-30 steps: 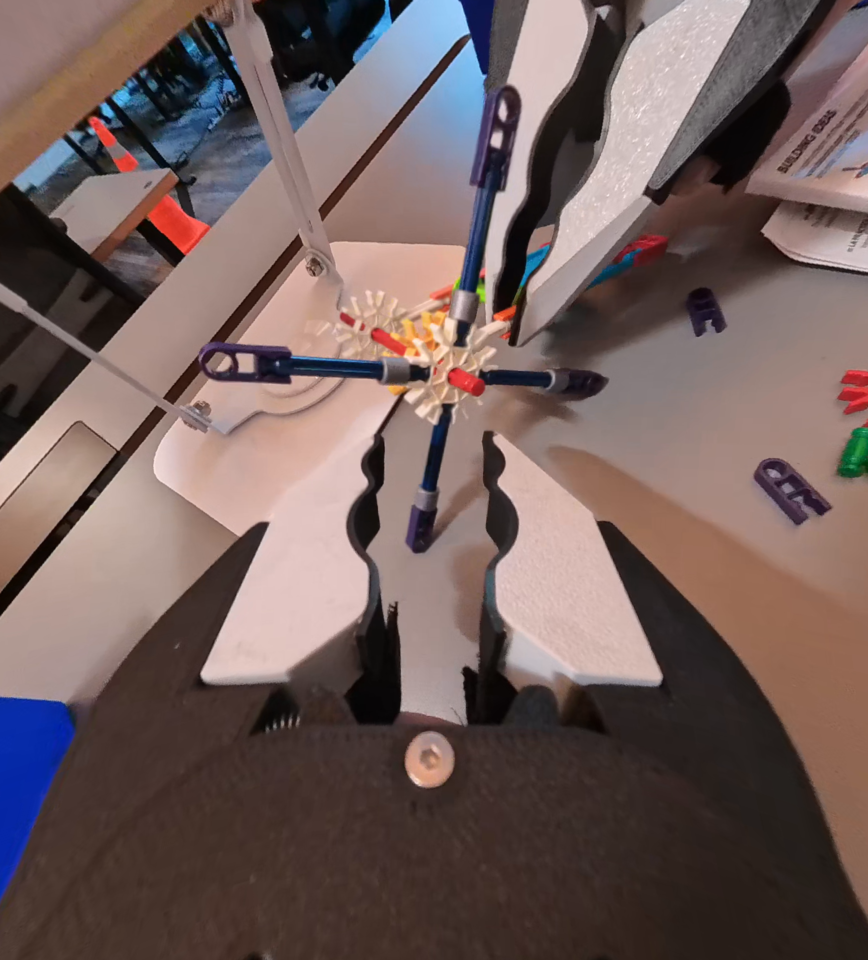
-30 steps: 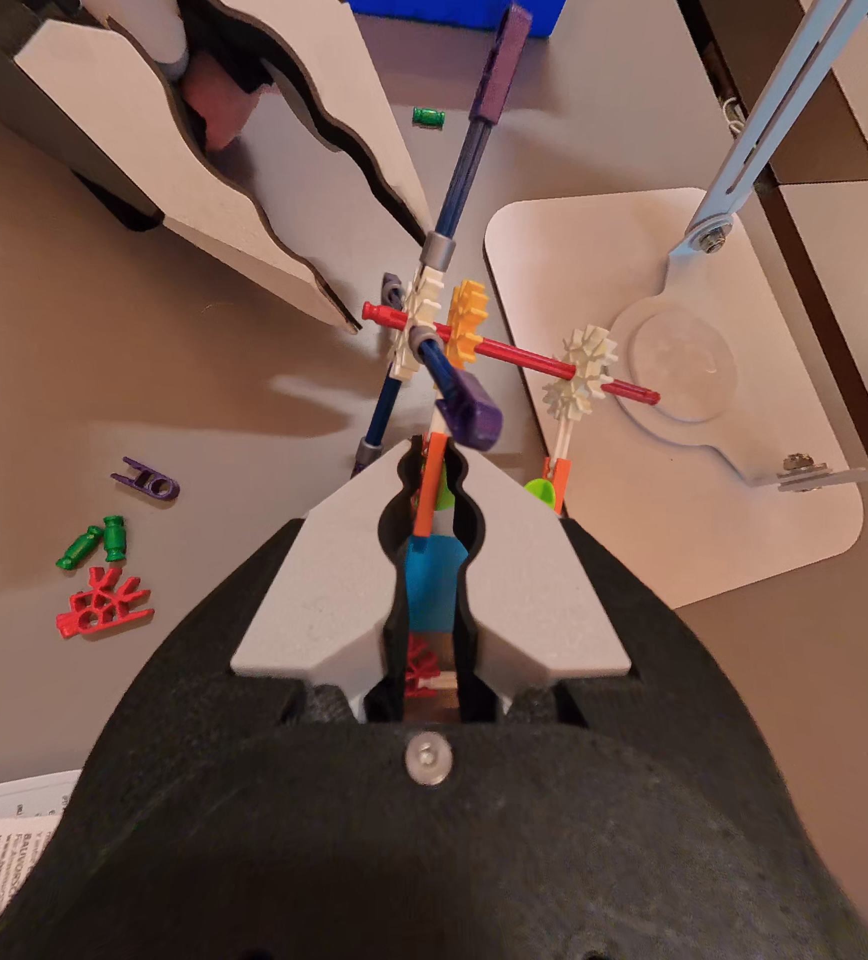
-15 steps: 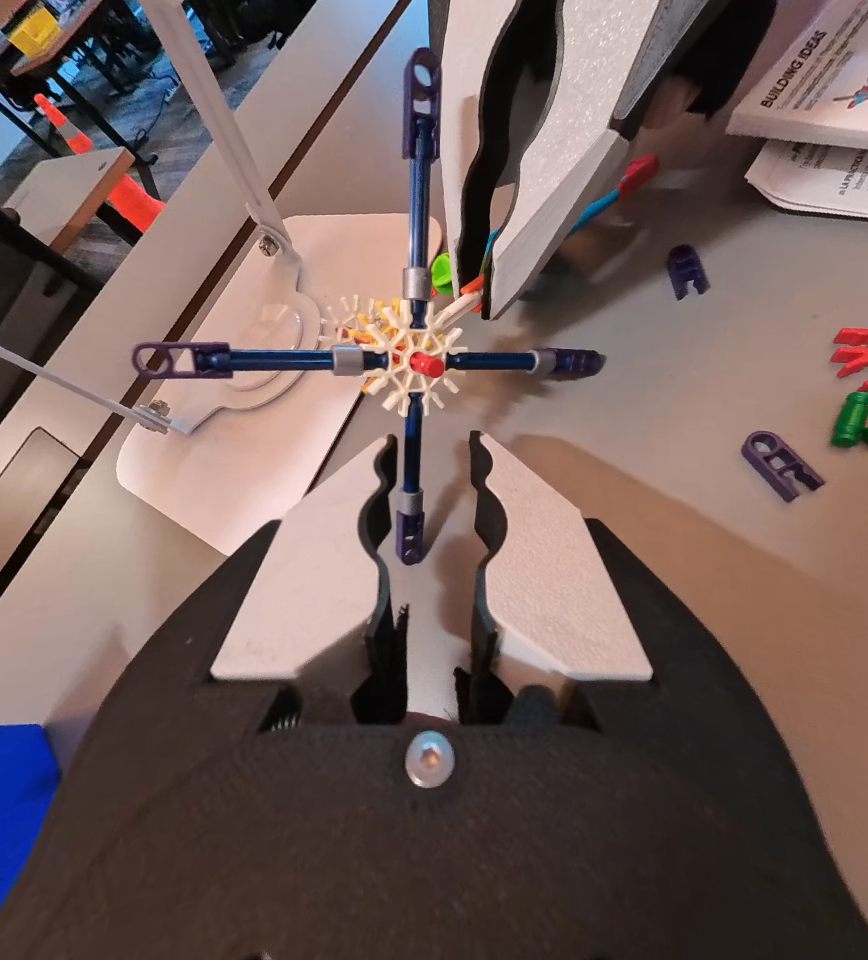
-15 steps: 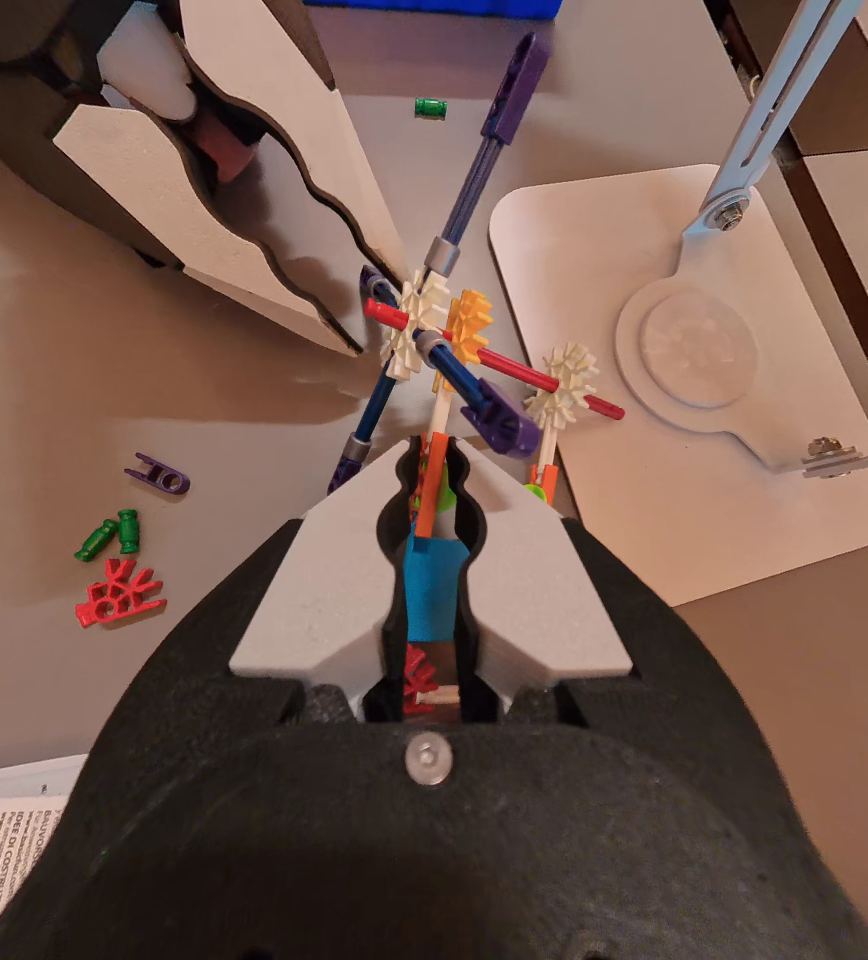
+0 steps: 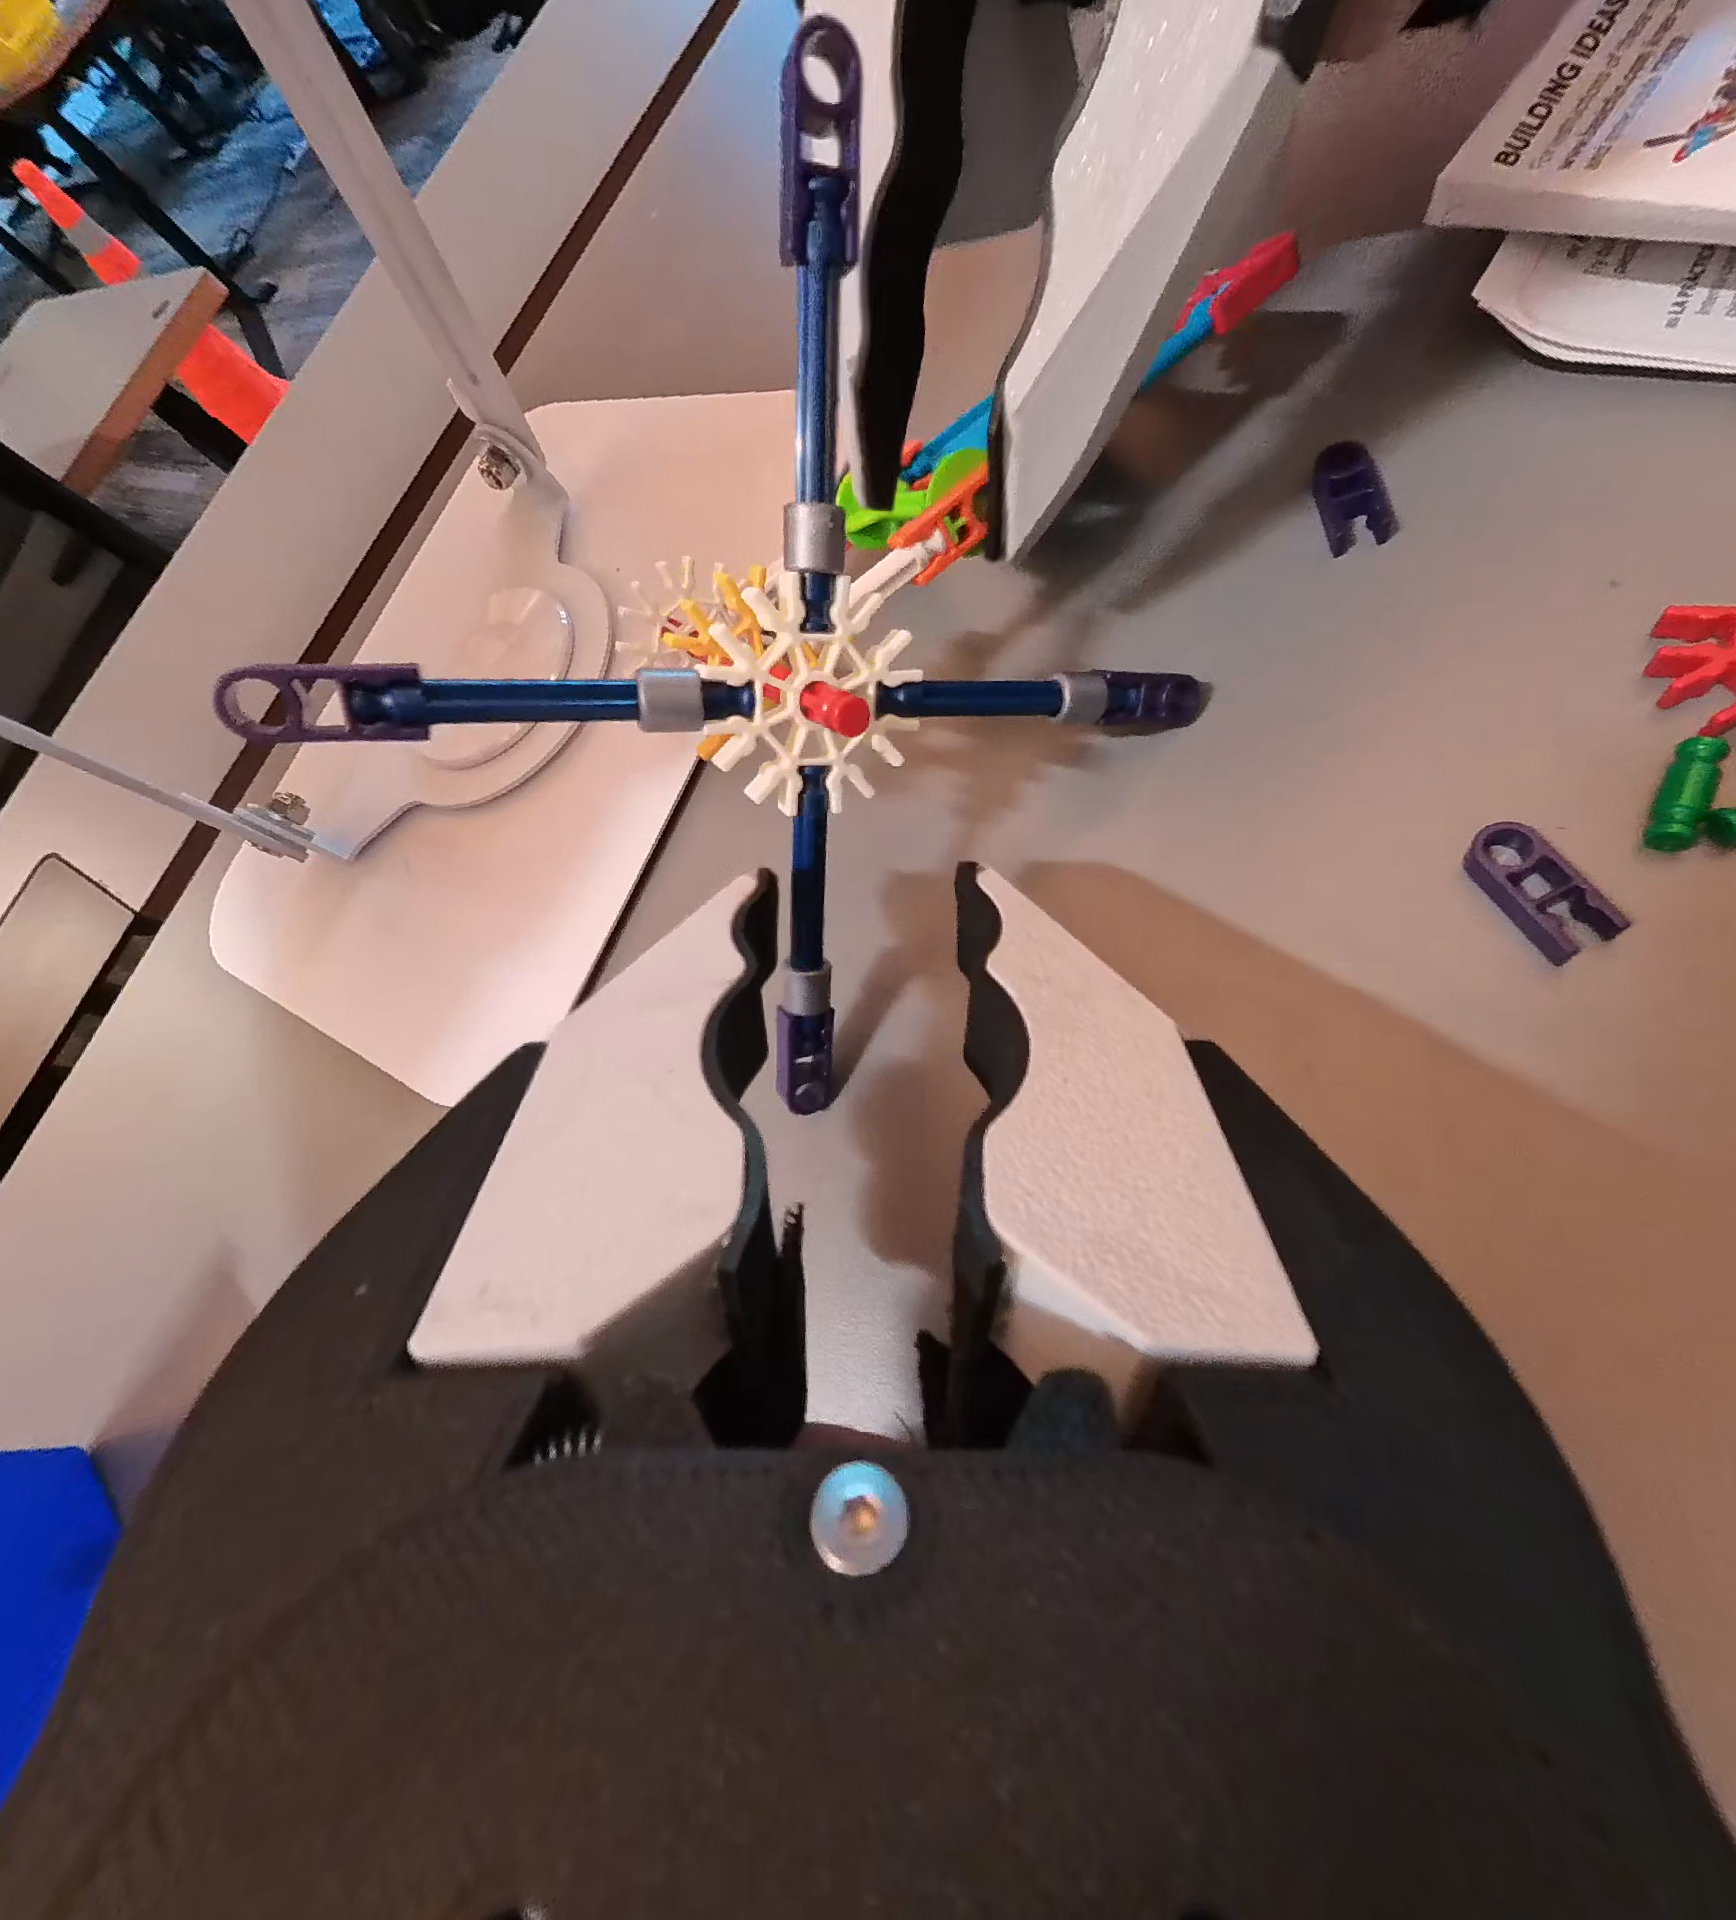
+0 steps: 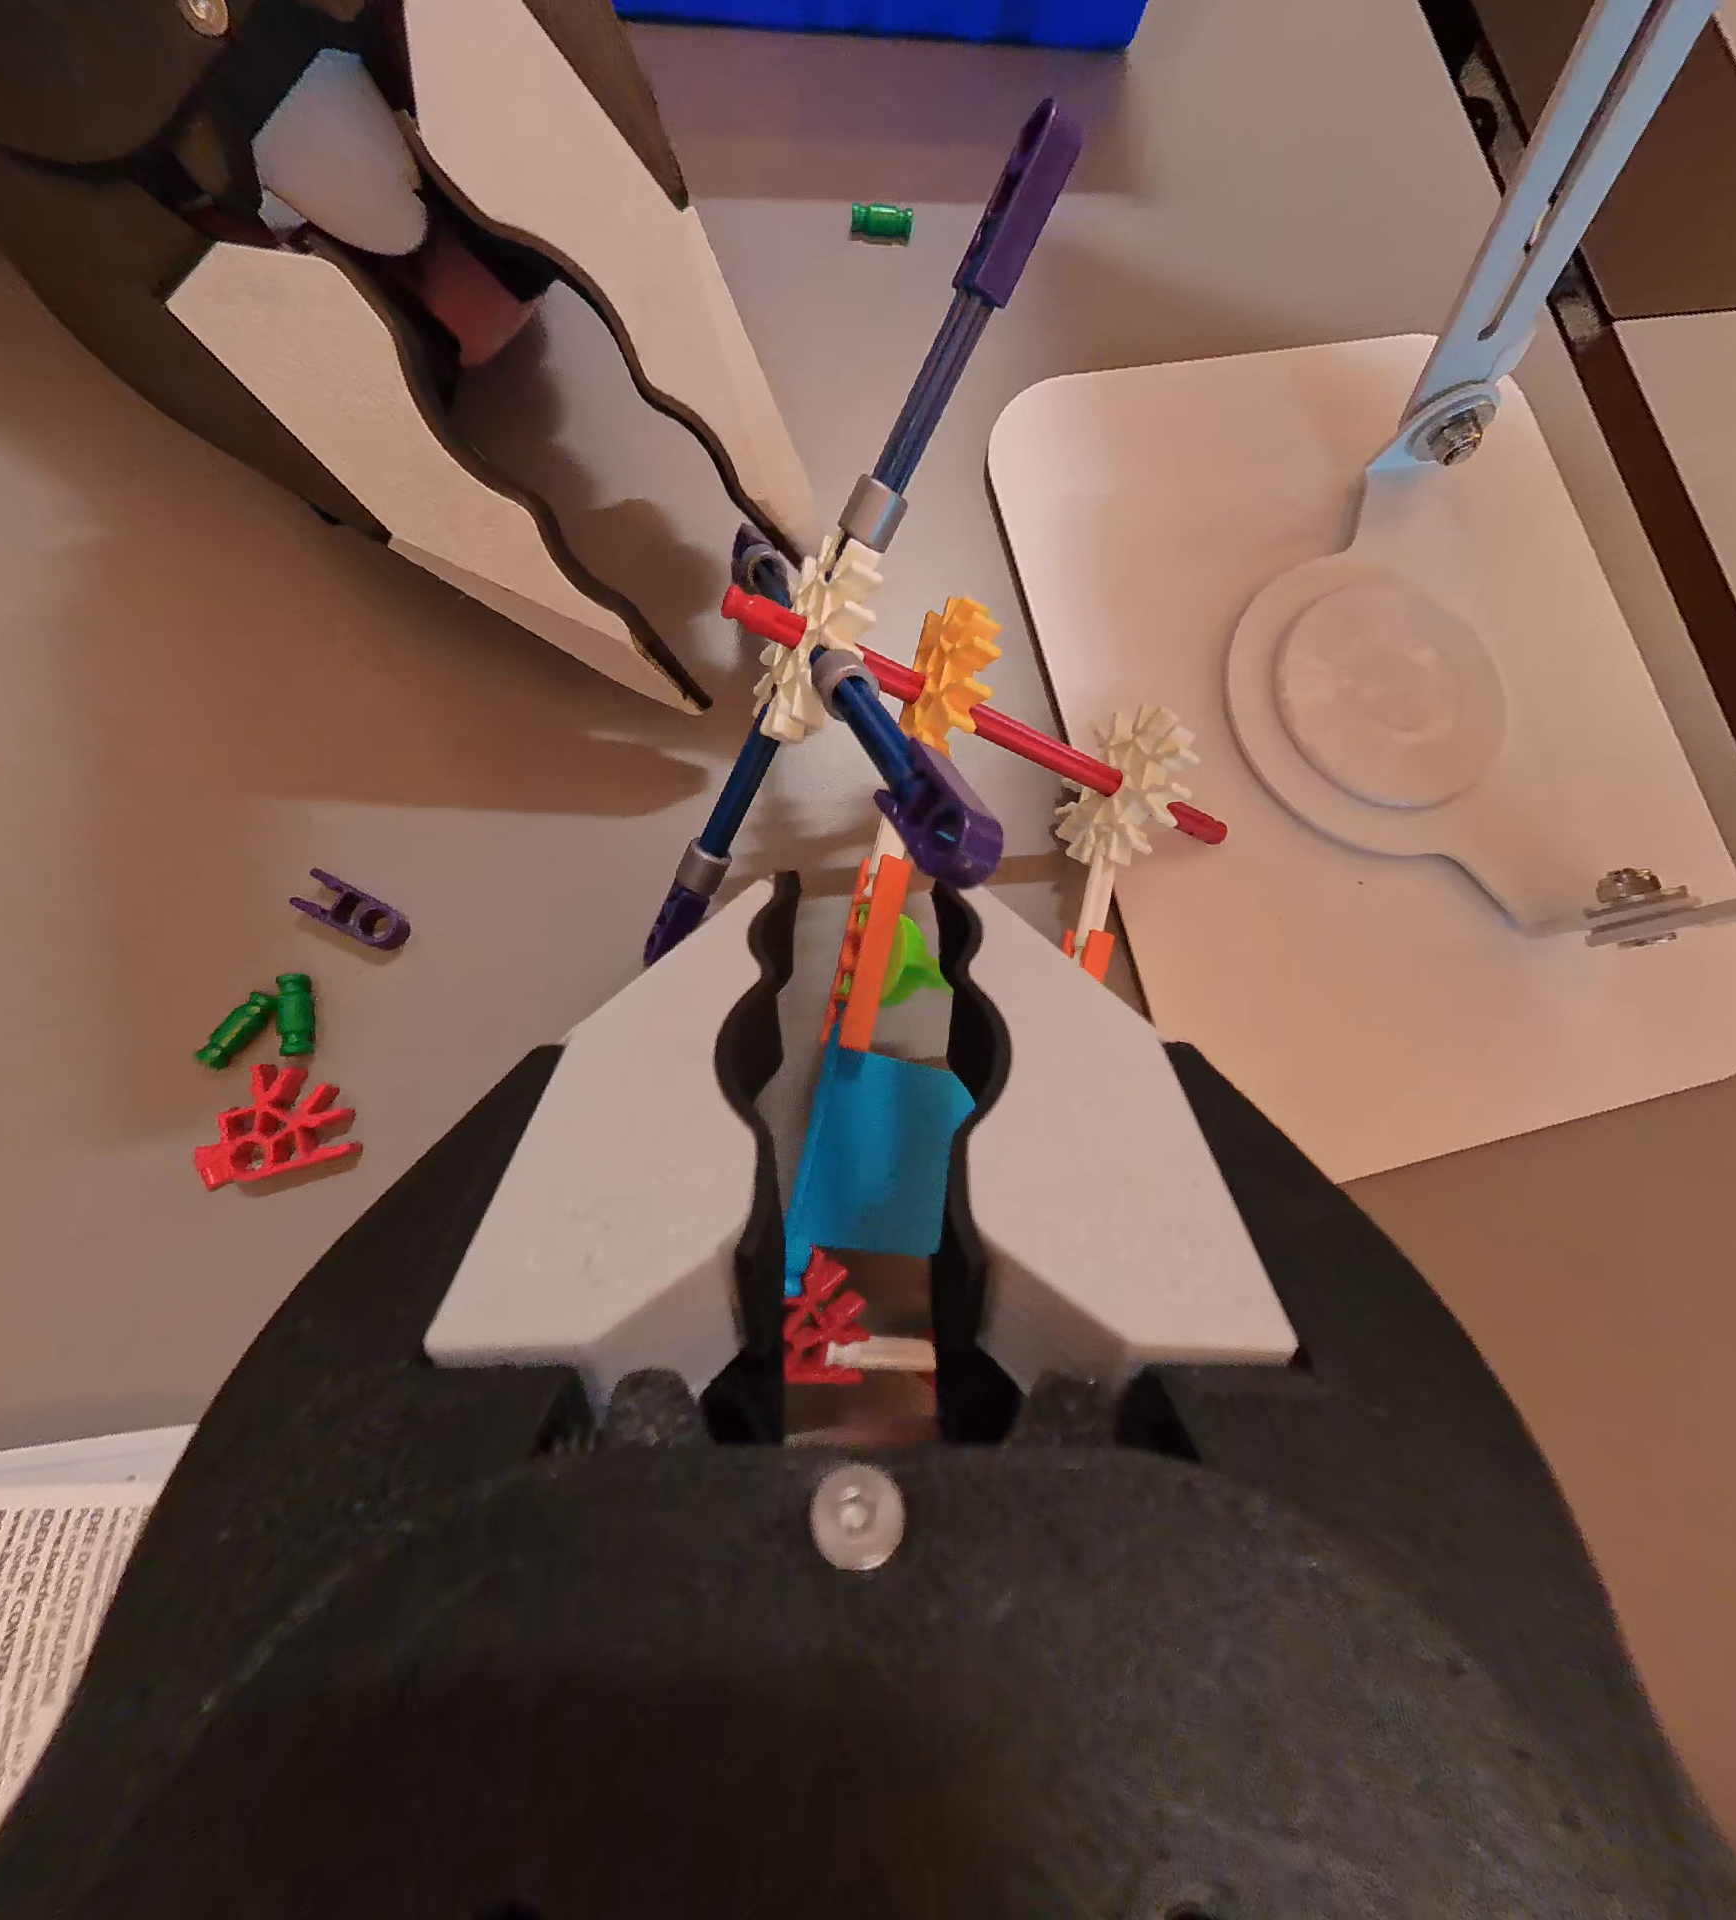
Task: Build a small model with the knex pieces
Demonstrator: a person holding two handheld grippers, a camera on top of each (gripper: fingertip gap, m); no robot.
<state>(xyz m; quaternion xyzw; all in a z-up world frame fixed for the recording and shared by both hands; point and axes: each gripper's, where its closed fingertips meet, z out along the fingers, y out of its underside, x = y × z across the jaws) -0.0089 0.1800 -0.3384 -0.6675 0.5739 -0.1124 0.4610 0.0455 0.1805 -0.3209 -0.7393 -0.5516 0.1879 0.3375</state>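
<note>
On the grey bench (image 5: 1363, 1039), the right claw (image 6: 864, 904) is clamping the colourful plastic rod-and-connector windmill model (image 6: 869, 686); the left claw (image 5: 859, 894) is gaping empty at its 6 o'clock blade.

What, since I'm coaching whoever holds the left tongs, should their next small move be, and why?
Probably close the left tongs gently. They stand open with the windmill's lower blue rod already between the fingers, a little nearer the left one, while the right tongs grip its blue base panel.
</note>
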